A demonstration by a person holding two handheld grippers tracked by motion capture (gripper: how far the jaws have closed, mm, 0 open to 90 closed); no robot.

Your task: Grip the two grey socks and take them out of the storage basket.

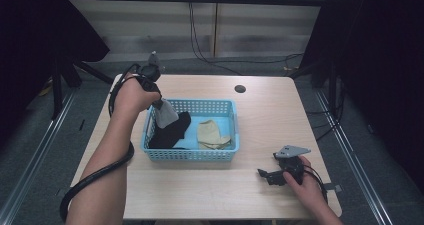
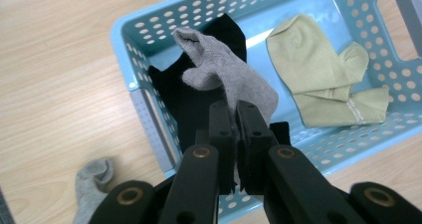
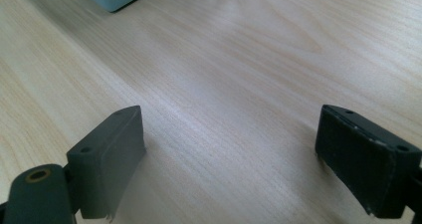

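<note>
A light wooden counter (image 1: 210, 185) carries a pale blue perforated basket (image 1: 192, 154) set a little left of its middle, nearer the left edge than the right. The left gripper (image 2: 234, 109) hangs over the basket's left end, its jaws pressed together on one end of a grey sock (image 2: 224, 69); the sock droops from them, above a black garment (image 2: 184, 104) that lies in the left half of the basket. In the high view the person's left hand (image 1: 132, 95) holds that gripper above the basket's far left corner, with the grey sock (image 1: 165, 114) dangling down into the basket and the gripper's cable looping back along the forearm. A folded pair of pale olive socks (image 2: 328, 74) lies flat in the right half of the basket, apart from the black garment. In the left gripper view a second grey sock (image 2: 92, 189) lies on the counter just outside the basket's left end.

The right gripper (image 1: 265, 176) rests low near the counter's near right corner, held in the right hand (image 1: 305, 182), pointing left toward the basket and well apart from it. In the right gripper view its jaws stand wide apart with nothing but bare wood between them. A small dark round hole (image 1: 240, 89) sits near the counter's far edge.
</note>
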